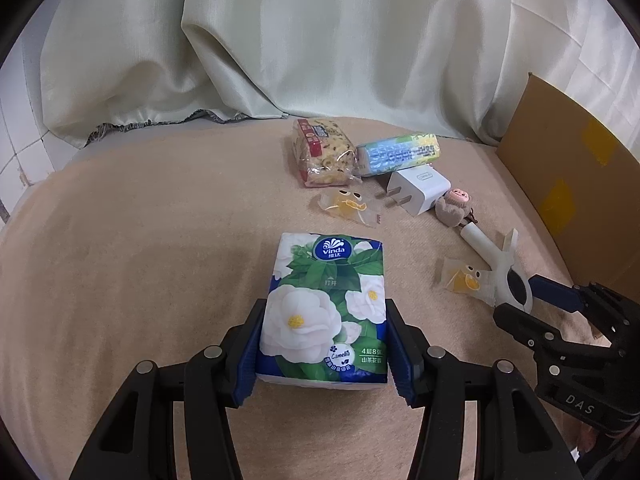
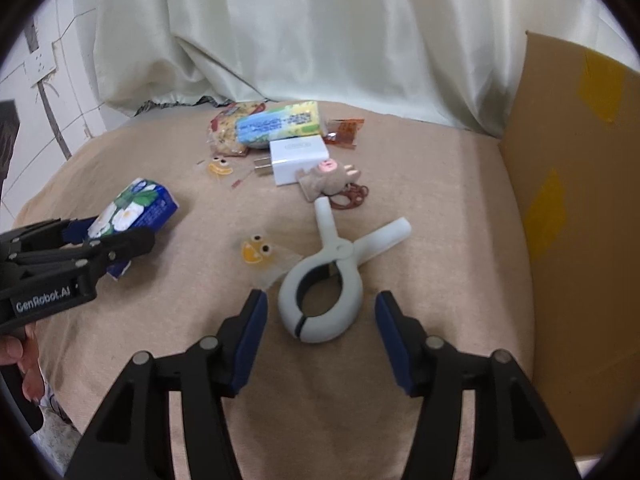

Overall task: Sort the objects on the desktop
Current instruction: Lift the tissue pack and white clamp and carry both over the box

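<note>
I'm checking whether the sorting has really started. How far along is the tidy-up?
Nothing looks sorted yet. In hand: the left gripper is clamped on the tissue pack; the right gripper is open around the white clamp, not gripping. Left: two jelly candies, charger, plush keychain and snack packs lie loose beside the cardboard box.

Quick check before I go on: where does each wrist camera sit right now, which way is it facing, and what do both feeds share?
Left wrist: sits on the left gripper, looking down along its fingers, which clamp the tissue pack; the right gripper shows at its right edge.
Right wrist: sits on the right gripper, looking down at the white clamp between open fingers; a hand shows lower left.
Shared: tissue pack, clamp, white charger, cardboard box.
</note>
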### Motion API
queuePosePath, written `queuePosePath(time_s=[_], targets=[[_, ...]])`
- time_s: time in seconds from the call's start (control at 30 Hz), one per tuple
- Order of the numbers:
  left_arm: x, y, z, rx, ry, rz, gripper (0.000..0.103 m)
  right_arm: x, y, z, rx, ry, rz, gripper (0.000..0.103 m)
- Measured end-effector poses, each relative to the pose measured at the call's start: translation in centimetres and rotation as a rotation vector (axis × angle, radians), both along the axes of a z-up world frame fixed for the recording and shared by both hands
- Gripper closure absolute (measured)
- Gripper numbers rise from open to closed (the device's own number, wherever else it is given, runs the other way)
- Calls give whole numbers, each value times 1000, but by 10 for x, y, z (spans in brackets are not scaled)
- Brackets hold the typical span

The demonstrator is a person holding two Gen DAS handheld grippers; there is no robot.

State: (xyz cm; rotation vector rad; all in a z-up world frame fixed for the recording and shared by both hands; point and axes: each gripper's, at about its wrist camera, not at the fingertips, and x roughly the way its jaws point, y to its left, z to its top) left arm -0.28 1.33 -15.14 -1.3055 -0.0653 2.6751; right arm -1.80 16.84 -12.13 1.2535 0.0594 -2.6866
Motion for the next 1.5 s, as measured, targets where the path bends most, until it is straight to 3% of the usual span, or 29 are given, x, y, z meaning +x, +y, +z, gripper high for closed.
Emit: queuePosePath(time_s=[0.13,0.17,0.4,0.87,1.13,1.5], targets=[[1,2,-2,-3,-2,-1,48,-7,1,-2,-38,-3,-1,44],[1,1,-2,-2,-3,0,48,-8,0,-2,-36,-2,-2,55],[2,-1,3,-3,11,18,48,-2,7,20,-91,41,-38,55],[16,-10,91,-7,171,55,48,13,-1,117,-126,238,13,55],[22,-11,129,-19,222,65,48,16,-3,141,-142,285,30,55],[18,18,155,-10,259,49,48,21,30,166,-133,339,8,55]])
